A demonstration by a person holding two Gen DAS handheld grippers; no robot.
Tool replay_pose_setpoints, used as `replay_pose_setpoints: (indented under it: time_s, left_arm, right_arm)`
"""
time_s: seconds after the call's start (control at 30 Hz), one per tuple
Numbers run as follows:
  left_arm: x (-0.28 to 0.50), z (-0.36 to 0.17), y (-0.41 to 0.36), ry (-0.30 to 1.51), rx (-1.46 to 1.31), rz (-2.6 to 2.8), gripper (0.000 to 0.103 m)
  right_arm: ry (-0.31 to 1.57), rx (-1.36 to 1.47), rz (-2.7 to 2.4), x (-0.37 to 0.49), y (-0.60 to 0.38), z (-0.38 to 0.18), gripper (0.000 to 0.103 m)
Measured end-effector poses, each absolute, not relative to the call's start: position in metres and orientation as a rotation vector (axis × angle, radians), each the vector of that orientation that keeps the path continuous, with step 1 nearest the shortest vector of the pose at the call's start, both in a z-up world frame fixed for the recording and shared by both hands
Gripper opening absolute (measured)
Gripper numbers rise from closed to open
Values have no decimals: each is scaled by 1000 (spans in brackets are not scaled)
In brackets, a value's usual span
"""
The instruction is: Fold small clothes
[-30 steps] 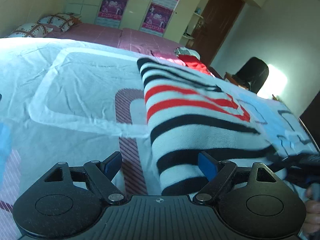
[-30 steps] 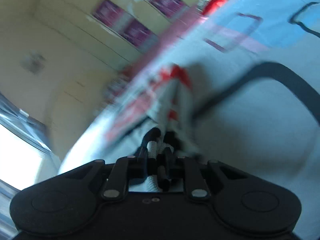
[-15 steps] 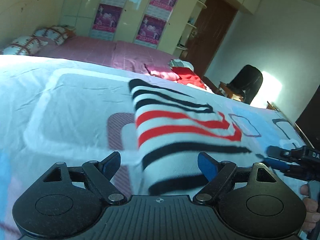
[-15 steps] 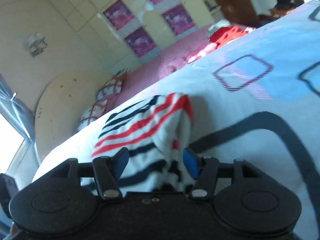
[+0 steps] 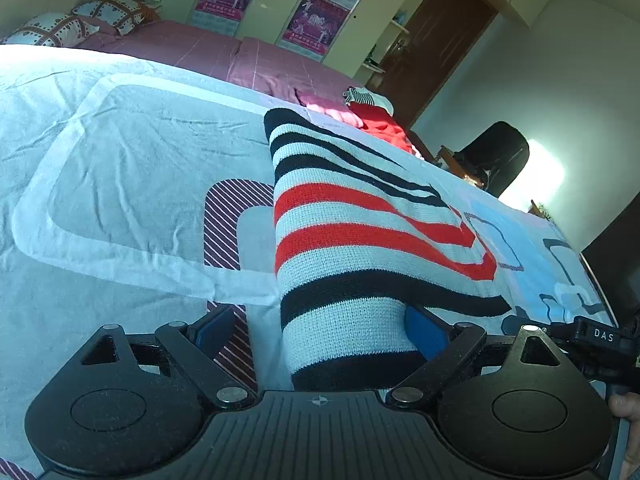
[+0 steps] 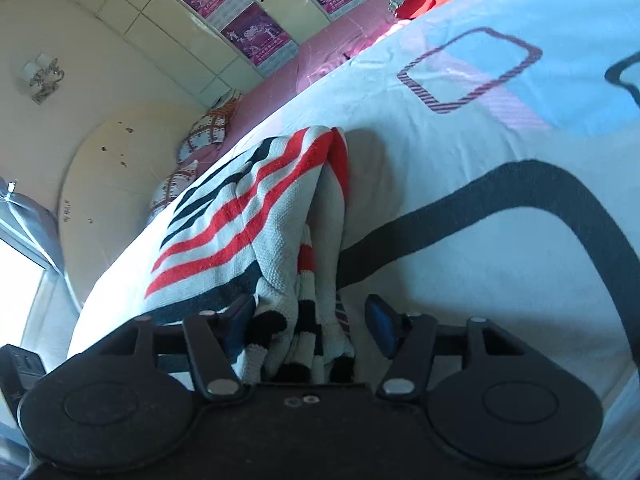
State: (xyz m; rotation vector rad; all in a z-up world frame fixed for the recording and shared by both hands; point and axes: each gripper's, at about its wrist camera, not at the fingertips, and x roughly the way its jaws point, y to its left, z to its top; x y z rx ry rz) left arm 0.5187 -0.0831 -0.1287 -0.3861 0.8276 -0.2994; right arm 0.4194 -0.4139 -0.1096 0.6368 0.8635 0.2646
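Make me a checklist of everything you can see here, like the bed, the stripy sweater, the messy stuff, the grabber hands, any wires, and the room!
Surface: bed quilt, pale with box patterns, lightly wrinkled.
Job's things: striped sweater, folded, lying on the quilt; layered edges face the right wrist view.
Clutter: red garment and a small striped piece at the far edge; two pillows.
Grippers: left gripper open, sweater's end between its fingers; right gripper open, sweater's edges between its fingers.
Cables: nothing seen.
Surroundings: posters on cupboard doors, brown door, black chair.
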Motion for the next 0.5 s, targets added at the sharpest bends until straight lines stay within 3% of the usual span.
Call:
replay_pose_setpoints:
  time_s: [0.33, 0.5]
  left_arm:
    - [523, -127, -81, 849, -382, -320, 92]
    - [531, -141, -65, 900, -559, -452, 92]
  right_arm:
    - [881, 701, 329, 423, -428, -117, 62]
    - [883, 770, 376, 425, -440, -122, 63]
